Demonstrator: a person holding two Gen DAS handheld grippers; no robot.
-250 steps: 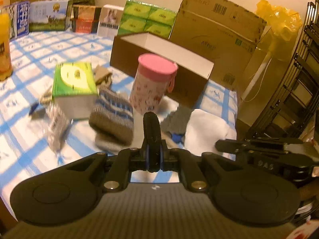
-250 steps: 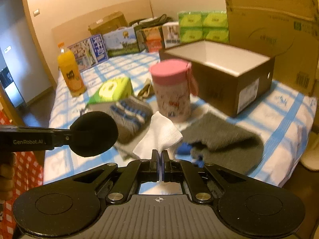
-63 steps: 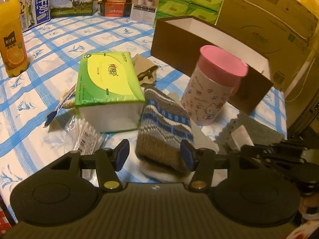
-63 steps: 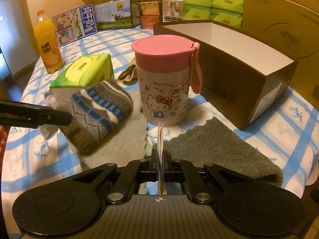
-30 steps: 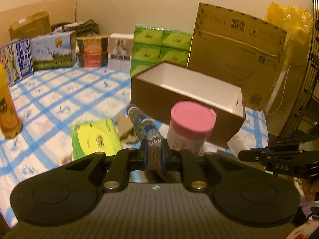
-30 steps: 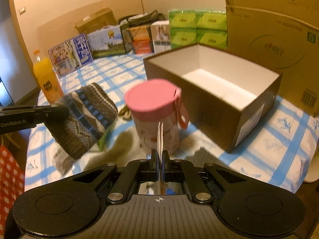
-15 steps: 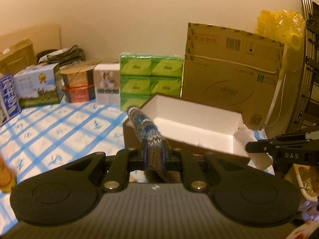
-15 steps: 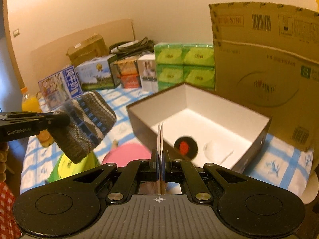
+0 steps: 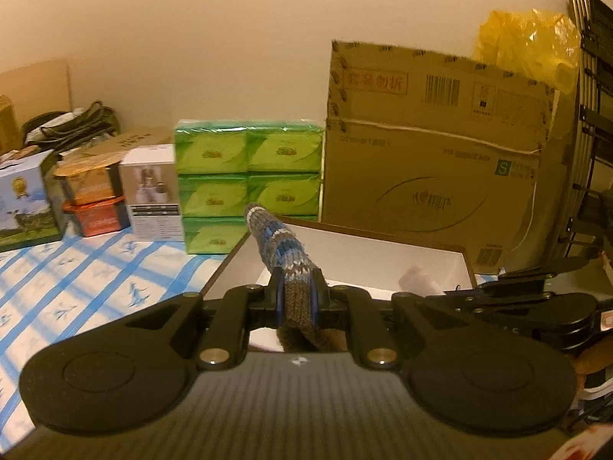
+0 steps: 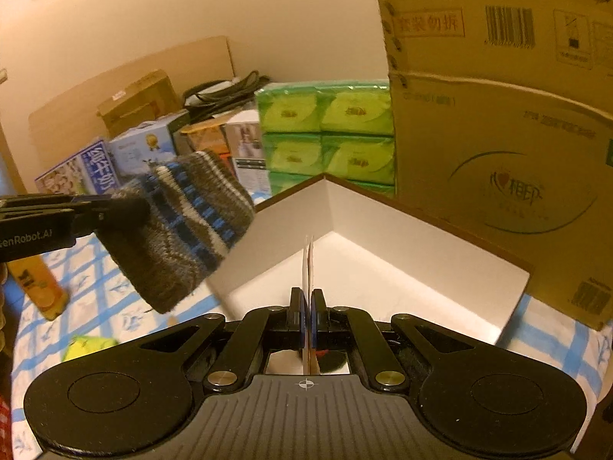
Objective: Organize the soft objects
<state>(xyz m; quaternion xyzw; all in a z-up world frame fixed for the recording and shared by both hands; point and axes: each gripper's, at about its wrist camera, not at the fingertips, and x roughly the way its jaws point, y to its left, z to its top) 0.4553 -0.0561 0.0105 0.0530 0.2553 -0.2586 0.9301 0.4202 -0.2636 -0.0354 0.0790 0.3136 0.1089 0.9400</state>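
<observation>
Sock (image 9: 281, 247) (gripped) points boxward.

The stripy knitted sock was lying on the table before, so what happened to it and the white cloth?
The left gripper picked up the striped knitted sock, and the right gripper picked up the white cloth. Both were carried to the open white-lined box. The box and the green tissue packs stayed.

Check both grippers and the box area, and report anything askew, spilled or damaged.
Nothing stands out. The left hand-held gripper is shut on a striped knit sock hanging beside the open box. The right hand-held gripper is shut on a thin white cloth above the box. Nothing is spilled or torn.
</observation>
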